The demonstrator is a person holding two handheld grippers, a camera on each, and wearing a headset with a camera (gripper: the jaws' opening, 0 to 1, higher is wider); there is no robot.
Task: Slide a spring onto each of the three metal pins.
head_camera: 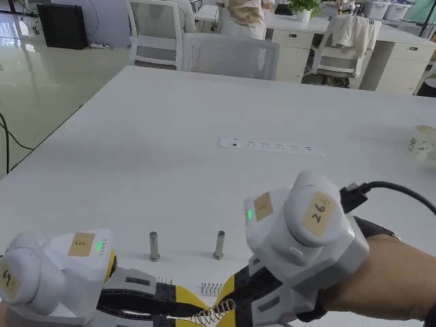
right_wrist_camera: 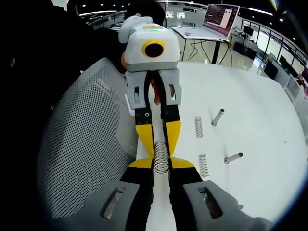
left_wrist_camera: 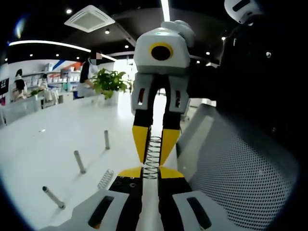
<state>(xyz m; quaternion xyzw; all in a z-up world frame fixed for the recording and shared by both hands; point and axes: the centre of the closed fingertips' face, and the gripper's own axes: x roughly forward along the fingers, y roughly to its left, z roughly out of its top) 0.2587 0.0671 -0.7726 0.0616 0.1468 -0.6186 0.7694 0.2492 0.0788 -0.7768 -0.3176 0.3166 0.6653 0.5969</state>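
Work is at the first step, by my reading: no pin wears a spring yet. The left gripper [left_wrist_camera: 150, 172] and the right gripper [right_wrist_camera: 161, 166] meet nose to nose at the near edge of the bench [head_camera: 204, 136]. Each pair of fingers is pinching one end of the held spring [head_camera: 214, 313]. Next, I'd guess, one gripper must let go so the other can carry the coil over a pin, line its open end up with the tip and push it down. The left gripper view takes in all three bare, upright pins: first pin [left_wrist_camera: 107, 139], second pin [left_wrist_camera: 79, 161], third pin [left_wrist_camera: 53, 197]. The head view catches two of them, and adds two loose coils lying just near of them, the right spare spring [head_camera: 211, 288] and the left spare spring [head_camera: 163, 280].
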